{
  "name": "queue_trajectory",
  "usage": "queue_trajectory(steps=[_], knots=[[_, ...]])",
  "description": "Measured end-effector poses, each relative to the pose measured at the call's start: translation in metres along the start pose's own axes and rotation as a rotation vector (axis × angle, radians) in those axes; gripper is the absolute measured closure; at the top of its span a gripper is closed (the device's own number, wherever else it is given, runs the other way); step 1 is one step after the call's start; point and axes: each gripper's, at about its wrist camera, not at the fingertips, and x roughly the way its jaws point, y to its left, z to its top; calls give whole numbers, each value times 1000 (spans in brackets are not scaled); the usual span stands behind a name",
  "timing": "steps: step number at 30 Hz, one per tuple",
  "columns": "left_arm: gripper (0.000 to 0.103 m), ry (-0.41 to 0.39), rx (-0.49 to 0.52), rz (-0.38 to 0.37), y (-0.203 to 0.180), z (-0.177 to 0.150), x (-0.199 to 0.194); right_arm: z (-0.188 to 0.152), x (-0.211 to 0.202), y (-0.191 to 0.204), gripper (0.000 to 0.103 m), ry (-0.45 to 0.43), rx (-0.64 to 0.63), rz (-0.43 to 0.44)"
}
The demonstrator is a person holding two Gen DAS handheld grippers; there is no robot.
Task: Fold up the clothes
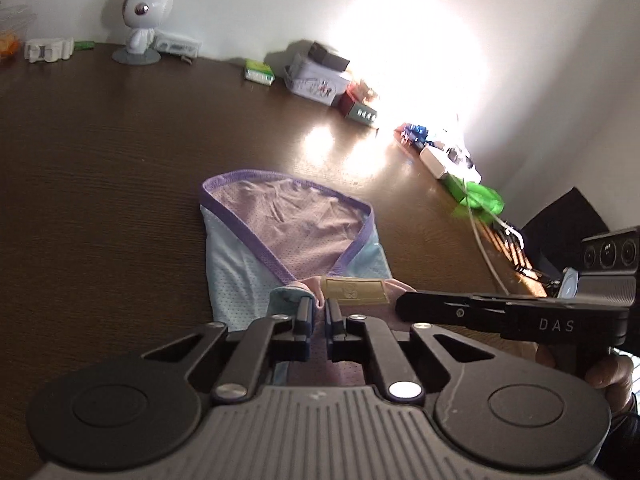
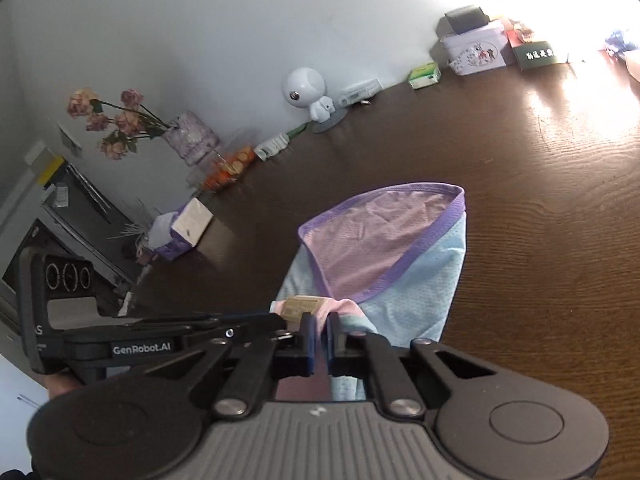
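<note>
On the table (image 1: 100, 160), garment (image 1: 240, 264) partly folded; left gripper (image 1: 318, 308) and right gripper (image 2: 319, 322) both clenched on its near edge; final fold pending.

a dark brown wooden table (image 1: 120, 152) with visible grain runs up to a plain white wall (image 1: 248, 0). strong light (image 1: 416, 64) washes out the wall at one end and glares off the tabletop. a dark cabinet (image 2: 76, 208) stands beyond the other end.
</note>
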Motion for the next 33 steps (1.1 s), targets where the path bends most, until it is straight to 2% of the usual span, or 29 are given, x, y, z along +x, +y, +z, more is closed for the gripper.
queue_trajectory(steps=[2, 4, 6, 7, 9, 10, 11, 12, 13, 14, 16, 17, 18, 20, 22, 25, 26, 29, 31, 33], knots=[[97, -46, -3, -63, -12, -22, -38, -16, -31, 26, 99, -27, -78, 23], [95, -64, 25, -108, -25, -59, -73, -40, -65, 51, 99, -42, -177, 30], [81, -15, 2, -125, -28, -100, -94, -80, -94, 74, 98, 8, -244, 38], [61, 21, -13, -145, -26, -121, -102, -101, -104, 82, 95, 45, -265, 46], [58, 34, -59, -158, -20, -152, -117, -145, -120, 92, 91, 131, -302, 76], [58, 28, -76, -158, -20, -158, -125, -153, -128, 94, 80, 125, -310, 61], [53, 14, -88, -157, -19, -163, -133, -162, -136, 97, 69, 120, -319, 46], [49, -21, -85, -147, -21, -163, -139, -169, -144, 99, 65, 111, -327, 32], [41, -57, -73, -121, -23, -159, -142, -166, -152, 98, 59, 65, -331, 24], [38, -83, -48, -89, -27, -154, -142, -160, -153, 94, 55, 21, -324, 6], [37, -111, 9, -49, -33, -140, -129, -148, -153, 86, 55, -63, -307, -29], [37, -108, 12, -30, -34, -131, -117, -139, -140, 79, 55, -60, -276, -47], [38, -101, 12, -3, -35, -122, -105, -131, -127, 72, 55, -58, -245, -64], [41, -69, 11, 64, -33, -105, -82, -114, -102, 59, 62, -52, -183, -99], [46, -46, 29, 62, -28, -95, -64, -102, -81, 50, 71, -40, -151, -117], [96, 34, 4, 50, -16, -89, -41, -98, -61, 52, 73, 3, -183, -129], [97, 39, -1, 66, -15, -92, -39, -99, -52, 54, 80, 24, -201, -161], [99, -27, 3, 71, -20, -107, -59, -115, -55, 64, 100, 29, -242, -212], [99, -58, 17, 69, -37, -125, -83, -127, -67, 72, 100, 19, -267, -220], [99, -52, 63, 57, -60, -152, -105, -146, -92, 86, 100, 5, -297, -212]])
